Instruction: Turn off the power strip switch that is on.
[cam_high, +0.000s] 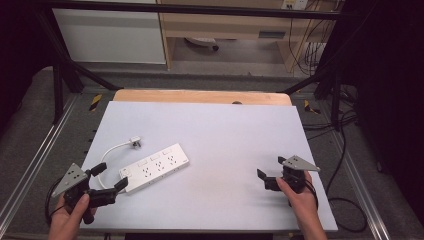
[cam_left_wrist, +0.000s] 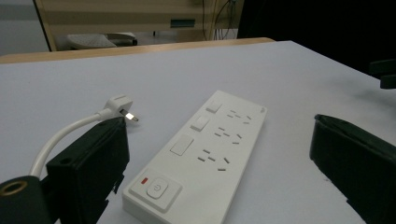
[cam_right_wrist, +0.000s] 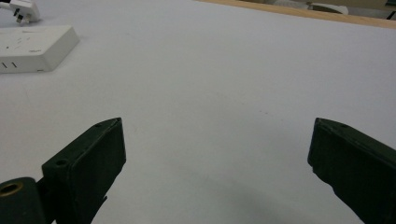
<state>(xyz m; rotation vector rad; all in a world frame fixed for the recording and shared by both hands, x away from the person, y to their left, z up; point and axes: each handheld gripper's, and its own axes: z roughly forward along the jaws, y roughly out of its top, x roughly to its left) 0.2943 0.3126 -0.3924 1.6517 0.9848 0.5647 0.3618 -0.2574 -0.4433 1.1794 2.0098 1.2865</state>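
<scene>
A white power strip (cam_high: 155, 167) (cam_left_wrist: 205, 149) lies flat on the white table top (cam_high: 225, 130), left of the middle. Its short white cable (cam_high: 112, 150) loops back to a plug (cam_high: 135, 143) (cam_left_wrist: 119, 106) resting on the table just behind it. My left gripper (cam_high: 111, 176) (cam_left_wrist: 217, 126) stands open at the strip's near end, where the switch with a red light is, with nothing between its fingers. My right gripper (cam_high: 270, 167) (cam_right_wrist: 217, 123) hovers open over bare table at the right. In the right gripper view, the strip (cam_right_wrist: 35, 46) lies far off to the left.
A wooden edge (cam_high: 200, 96) runs along the table's far side. Black frame bars and metal rails flank the table, and cables lie on the floor at the right (cam_high: 345, 200). Bare table surface stretches between the strip and the right gripper.
</scene>
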